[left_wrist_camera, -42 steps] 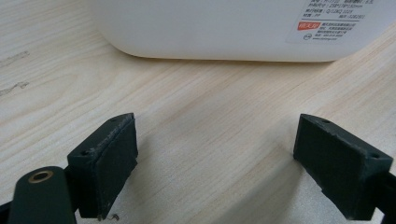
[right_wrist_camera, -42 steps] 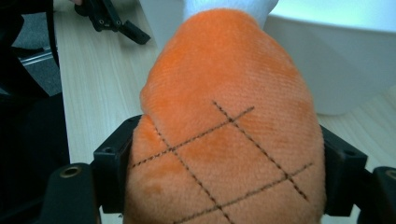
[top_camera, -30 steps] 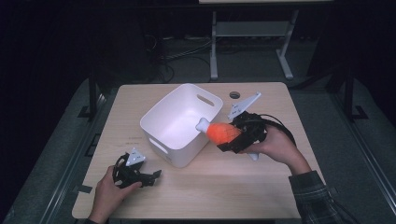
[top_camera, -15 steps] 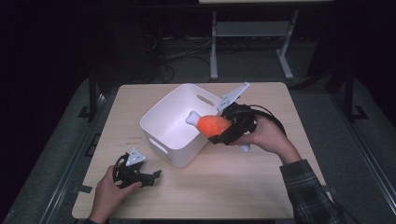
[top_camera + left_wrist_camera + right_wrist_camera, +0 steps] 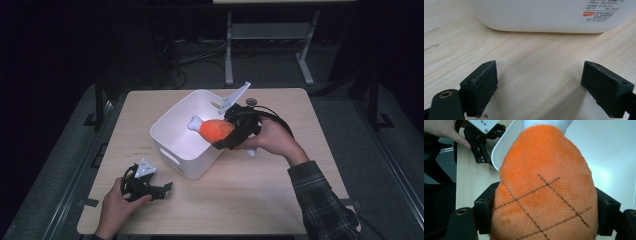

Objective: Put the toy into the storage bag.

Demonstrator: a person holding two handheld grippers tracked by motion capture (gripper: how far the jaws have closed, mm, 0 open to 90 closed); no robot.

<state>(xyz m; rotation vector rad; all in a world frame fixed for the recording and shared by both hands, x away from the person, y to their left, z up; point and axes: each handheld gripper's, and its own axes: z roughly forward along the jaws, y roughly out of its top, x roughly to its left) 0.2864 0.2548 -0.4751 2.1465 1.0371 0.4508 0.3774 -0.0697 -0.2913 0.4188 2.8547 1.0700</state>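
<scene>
An orange plush drumstick [image 5: 216, 129] with a white bone end is clamped in my right gripper [image 5: 231, 134], which holds it above the right rim of the white plastic bin [image 5: 172, 137]. In the right gripper view the plush toy [image 5: 544, 190] bulges between both black pads [image 5: 485, 207], its bone end over the bin's interior [image 5: 599, 157]. My left gripper [image 5: 161, 189] rests on the table near the front left corner, open with nothing between its pads [image 5: 480, 88]; the bin's wall [image 5: 544, 15] stands just ahead of it.
The wooden table [image 5: 260, 200] has free surface in front and to the right. A small round object [image 5: 250, 101] lies behind the bin. A white table frame [image 5: 265, 45] stands on the dark floor beyond.
My right gripper has carried the plush drumstick leftward and a little up, from beside the bin to over its rim. The left gripper has stayed where it was.
</scene>
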